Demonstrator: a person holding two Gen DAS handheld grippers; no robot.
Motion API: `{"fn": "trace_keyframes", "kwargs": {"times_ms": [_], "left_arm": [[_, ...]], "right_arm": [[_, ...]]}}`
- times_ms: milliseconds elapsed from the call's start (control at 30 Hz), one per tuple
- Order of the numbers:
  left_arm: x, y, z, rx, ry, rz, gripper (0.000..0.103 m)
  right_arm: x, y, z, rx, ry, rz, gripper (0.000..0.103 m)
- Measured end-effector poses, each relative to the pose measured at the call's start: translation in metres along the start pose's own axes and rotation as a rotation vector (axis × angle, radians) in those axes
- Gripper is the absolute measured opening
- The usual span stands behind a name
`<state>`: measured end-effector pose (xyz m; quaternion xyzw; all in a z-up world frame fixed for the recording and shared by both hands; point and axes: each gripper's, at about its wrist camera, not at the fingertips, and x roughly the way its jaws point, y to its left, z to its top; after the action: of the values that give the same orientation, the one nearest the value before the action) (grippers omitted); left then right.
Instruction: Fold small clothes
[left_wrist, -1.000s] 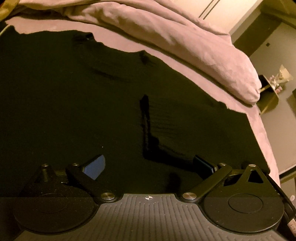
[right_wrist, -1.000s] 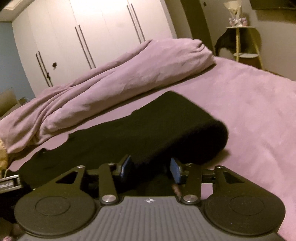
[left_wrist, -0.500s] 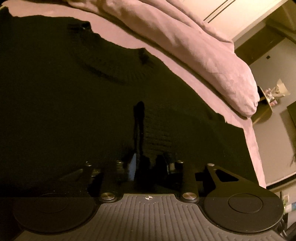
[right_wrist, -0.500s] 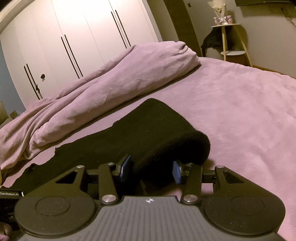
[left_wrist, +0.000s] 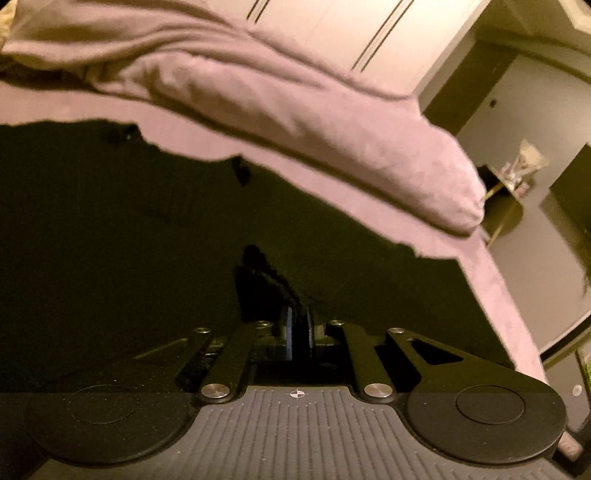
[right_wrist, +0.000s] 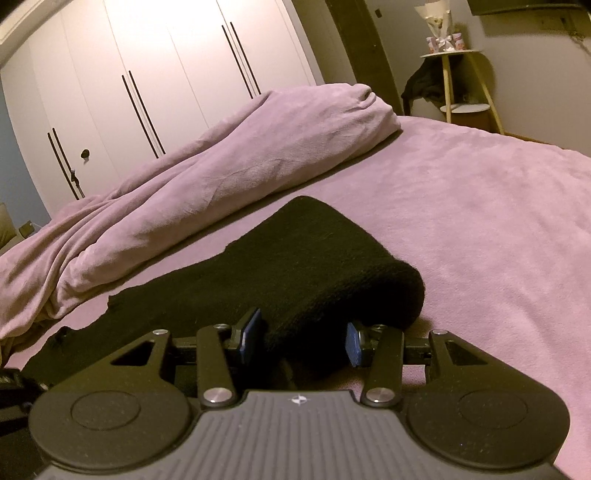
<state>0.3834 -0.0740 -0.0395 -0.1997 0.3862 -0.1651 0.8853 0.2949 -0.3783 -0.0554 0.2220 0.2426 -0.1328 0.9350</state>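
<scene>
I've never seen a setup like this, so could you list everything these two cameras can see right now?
Black garment: one, black knit, spread on the bed, one end bunched up.
Bed cover: one, pink-purple, under the garment.
Duvet: one, pink-purple, heaped along the bed's far side.
Wardrobe: one, white, dark handles, behind the bed.
Side table: one, light, two-tiered, holding small items, in the corner.
Left gripper: one, black, shut on a ridge of the garment.
Right gripper: one, black with blue pads, bunched garment end between its fingers.
</scene>
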Motion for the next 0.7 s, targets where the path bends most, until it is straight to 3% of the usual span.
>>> {"fn": "trace_keyframes", "kwargs": {"times_ms": [133, 300, 433, 567, 633, 700], "left_arm": [[-0.01, 0.007, 0.006, -0.051, -0.033, -0.022, 0.009], [-0.025, 0.025, 0.018, -0.072, -0.076, 0.015, 0.009], [-0.04, 0.047, 0.031, -0.09, -0.12, 0.09, 0.009], [-0.056, 0.068, 0.036, -0.069, -0.156, 0.229, 0.009], [-0.055, 0.078, 0.035, -0.072, -0.137, 0.296, 0.009], [-0.049, 0.084, 0.034, -0.046, -0.079, 0.346, 0.017]], "right_arm": [[0.0, -0.002, 0.001, 0.01, 0.001, 0.007, 0.046], [0.0, -0.003, 0.002, 0.026, 0.007, 0.028, 0.049], [0.0, 0.0, 0.001, 0.028, 0.023, 0.076, 0.049], [0.003, 0.003, -0.001, 0.05, 0.061, 0.14, 0.049], [0.004, 0.009, -0.004, 0.03, 0.067, 0.13, 0.049], [0.005, 0.014, -0.007, -0.005, 0.068, 0.113, 0.049]]}}
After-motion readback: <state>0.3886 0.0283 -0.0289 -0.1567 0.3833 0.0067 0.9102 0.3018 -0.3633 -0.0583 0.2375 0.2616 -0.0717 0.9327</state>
